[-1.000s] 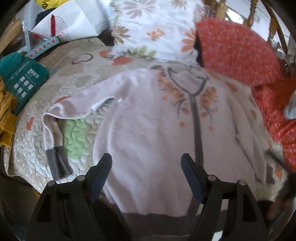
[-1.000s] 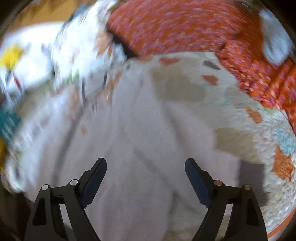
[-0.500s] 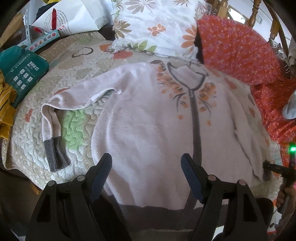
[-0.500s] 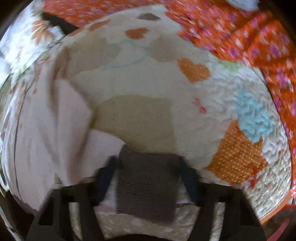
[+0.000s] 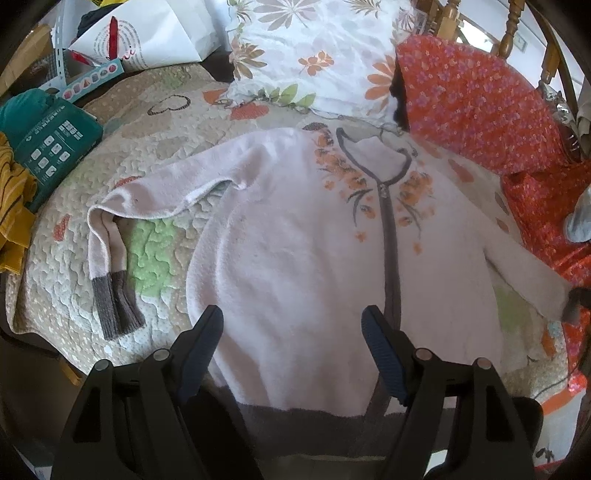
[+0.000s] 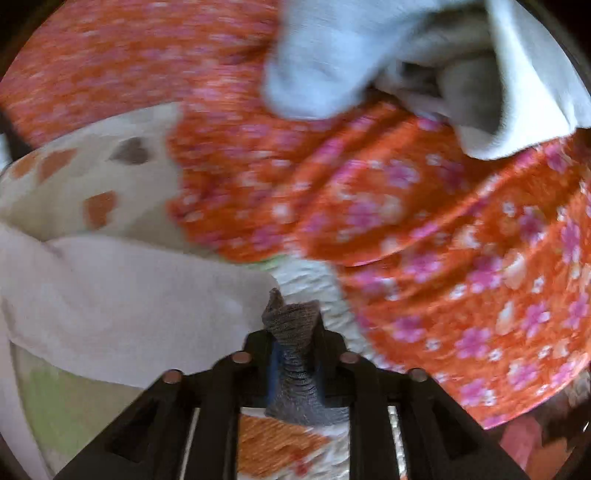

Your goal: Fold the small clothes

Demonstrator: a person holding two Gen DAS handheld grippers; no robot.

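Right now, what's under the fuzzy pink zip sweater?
The pale pink fleece sweater lies on a quilted patchwork bedspread, which shows all around it. The quilt patches directly beneath its body are covered.

Bed with pale quilted coverlet [image 5: 155, 122] patterned in hearts and colour patches, white floral pillow [image 5: 314, 51], orange-red flowered pillow [image 5: 469, 103], turned wooden headboard posts [image 5: 511, 29], white paper bag [image 5: 155, 37], teal box [image 5: 48, 144], mustard striped cloth [image 5: 11, 206], daylight from upper right
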